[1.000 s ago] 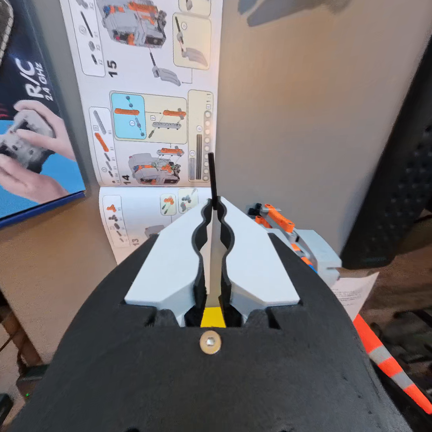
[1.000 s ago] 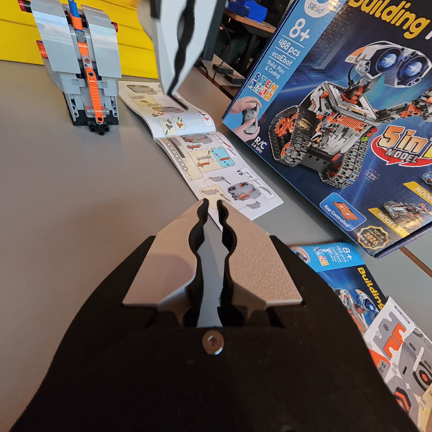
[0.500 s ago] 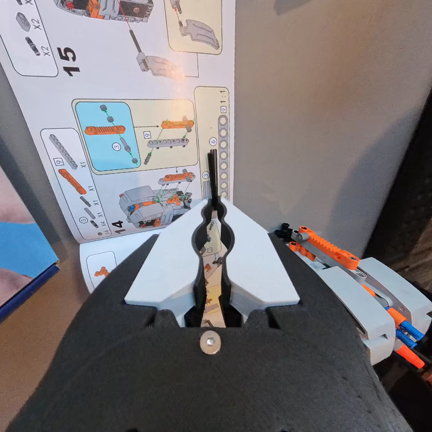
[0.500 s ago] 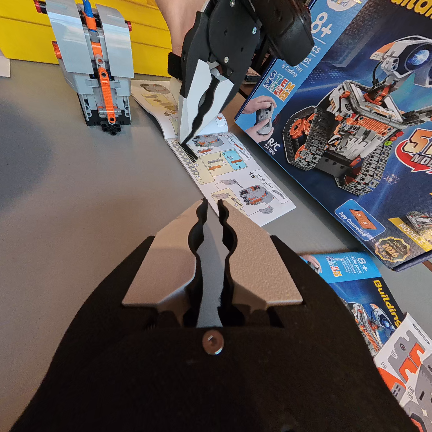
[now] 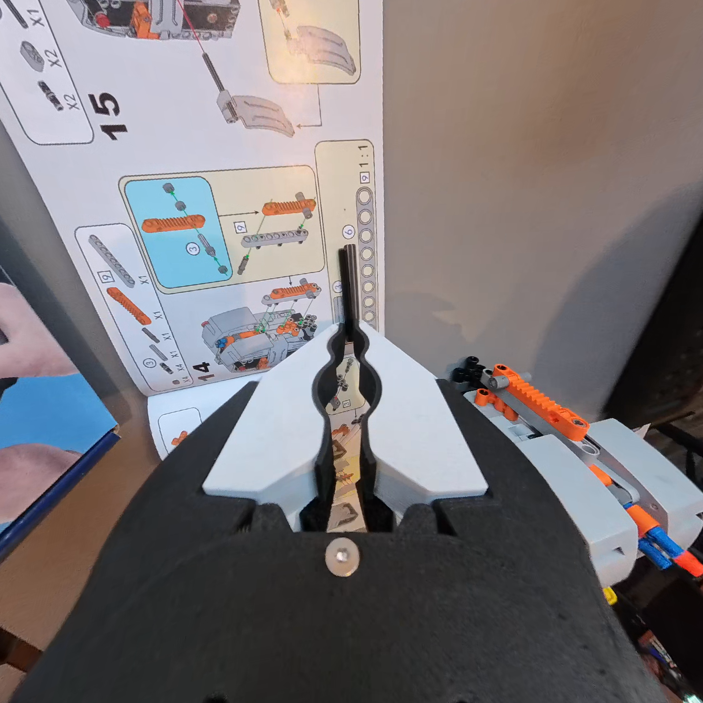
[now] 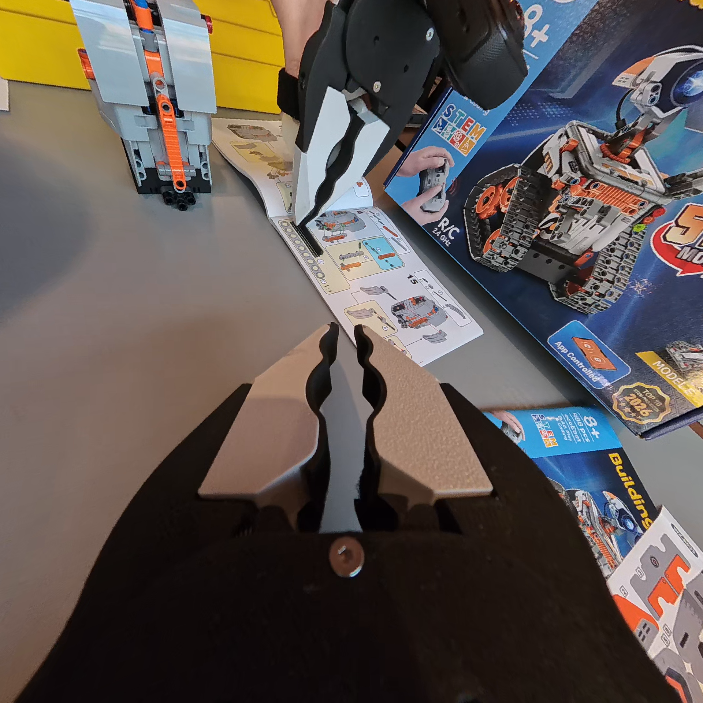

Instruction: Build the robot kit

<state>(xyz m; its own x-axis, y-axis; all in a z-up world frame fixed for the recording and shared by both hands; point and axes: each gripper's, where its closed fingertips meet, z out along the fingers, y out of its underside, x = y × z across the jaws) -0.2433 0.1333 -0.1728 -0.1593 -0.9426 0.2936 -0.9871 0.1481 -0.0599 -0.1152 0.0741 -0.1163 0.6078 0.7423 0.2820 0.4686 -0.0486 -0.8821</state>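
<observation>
The left hand-held gripper [image 5: 349, 330] pointed steeply down at the open instruction booklet [image 5: 236, 159], its jaws pinched together at the tips on a thin black axle rod [image 5: 349, 285]; the rod stuck straight out past the tips and lay along the printed scale strip at the booklet's table-side edge, though whether it touched the paper could not be told; in the right wrist view that same gripper [image 6: 304, 222] came down from above, with part of the person's wrist [image 6: 295, 49] showing behind it. The right hand-held gripper [image 6: 346, 329] hung low over the grey table [image 6: 114, 342], level with the booklet's near corner, jaws a narrow gap apart and holding nothing. The partly built grey and orange model [image 6: 152, 99] stood upright just beyond the booklet's far end, in front of a yellow bin [image 6: 34, 45]; the large blue kit box [image 6: 570, 190] lay beside the booklet's other long edge, well apart from the rod; a smaller leaflet [image 6: 578, 468] lay near the box's near corner. Bare table stretched wide from the booklet's scale-strip edge.
</observation>
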